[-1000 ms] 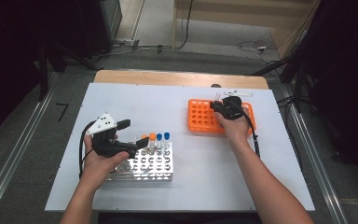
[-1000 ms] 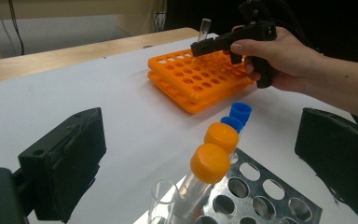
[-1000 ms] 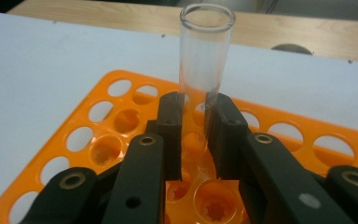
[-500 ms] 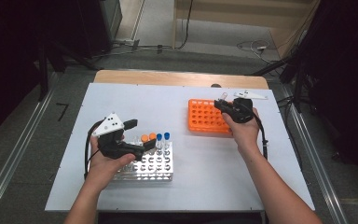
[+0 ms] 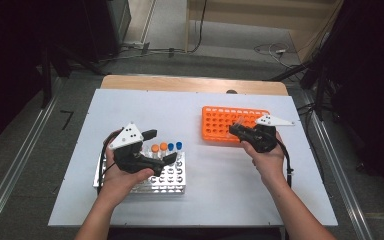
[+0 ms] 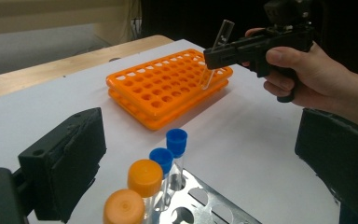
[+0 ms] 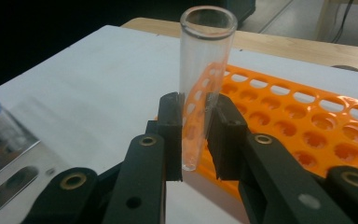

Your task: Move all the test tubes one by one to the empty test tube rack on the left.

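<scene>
- Your right hand-held gripper (image 7: 193, 135) is clenched on a bare glass tube (image 7: 204, 70), pads pressing its lower half, open mouth up; it hangs over the near-left edge of the orange rack (image 5: 220, 125), not seated in any hole.
- Judge the tube light, stiff, smooth and brittle: it could slide or tip between the pads, and too hard a squeeze may crack it. A hold nearer mid-length would steady it better.
- Your left hand-held gripper (image 5: 160, 146) stands released, jaws wide apart above the capped tubes (image 6: 161, 163) in the metal rack (image 5: 172, 180) on the desk (image 5: 220, 200).
- In the high view the clear tube is barely visible; its rounded bottom blurs against the orange.
- The metal rack's near rows are cut off or covered by your left hand (image 5: 117, 177).
</scene>
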A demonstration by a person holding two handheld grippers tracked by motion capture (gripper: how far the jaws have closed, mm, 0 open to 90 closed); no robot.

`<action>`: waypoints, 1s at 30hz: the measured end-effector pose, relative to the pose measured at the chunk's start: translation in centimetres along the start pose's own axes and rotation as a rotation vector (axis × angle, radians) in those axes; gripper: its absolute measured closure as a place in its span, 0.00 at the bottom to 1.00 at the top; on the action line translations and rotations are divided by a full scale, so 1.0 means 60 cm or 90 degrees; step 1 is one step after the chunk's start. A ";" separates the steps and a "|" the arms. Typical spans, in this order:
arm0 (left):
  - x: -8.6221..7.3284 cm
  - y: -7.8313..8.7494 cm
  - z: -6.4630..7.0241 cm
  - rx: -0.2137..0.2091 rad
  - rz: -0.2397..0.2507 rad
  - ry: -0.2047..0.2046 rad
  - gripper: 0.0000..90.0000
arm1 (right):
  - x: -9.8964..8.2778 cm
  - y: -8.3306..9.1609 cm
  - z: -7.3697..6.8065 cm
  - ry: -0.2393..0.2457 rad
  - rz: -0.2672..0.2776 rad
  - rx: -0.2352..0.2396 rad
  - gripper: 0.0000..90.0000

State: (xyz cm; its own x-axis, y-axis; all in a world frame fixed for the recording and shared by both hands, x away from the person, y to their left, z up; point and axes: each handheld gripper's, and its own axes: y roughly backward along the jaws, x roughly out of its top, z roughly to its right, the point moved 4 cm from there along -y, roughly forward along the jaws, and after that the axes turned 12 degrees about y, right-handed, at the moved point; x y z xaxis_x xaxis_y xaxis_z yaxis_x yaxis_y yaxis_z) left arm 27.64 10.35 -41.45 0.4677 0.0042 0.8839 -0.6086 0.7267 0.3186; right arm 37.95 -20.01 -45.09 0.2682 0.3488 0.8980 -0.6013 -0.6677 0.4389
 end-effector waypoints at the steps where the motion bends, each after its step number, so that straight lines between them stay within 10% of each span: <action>1: -0.001 -0.002 0.002 -0.002 -0.001 -0.002 0.02 | -0.002 0.004 -0.006 0.001 0.000 0.006 0.82; 20: -0.008 -0.033 0.051 -0.036 -0.021 -0.030 0.02 | -0.034 0.079 -0.100 0.049 -0.015 0.089 0.82; 30: -0.015 -0.046 0.073 -0.095 -0.033 -0.036 0.24 | -0.035 0.068 -0.154 0.100 -0.039 0.141 0.82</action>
State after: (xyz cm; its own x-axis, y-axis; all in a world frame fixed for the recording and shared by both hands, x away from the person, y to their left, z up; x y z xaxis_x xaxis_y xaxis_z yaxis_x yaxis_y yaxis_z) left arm 26.07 5.32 -41.62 0.4567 -0.0720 0.8867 -0.4803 0.8190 0.3139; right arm 27.99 -17.40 -45.45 0.1688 0.4788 0.8615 -0.4035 -0.7639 0.5036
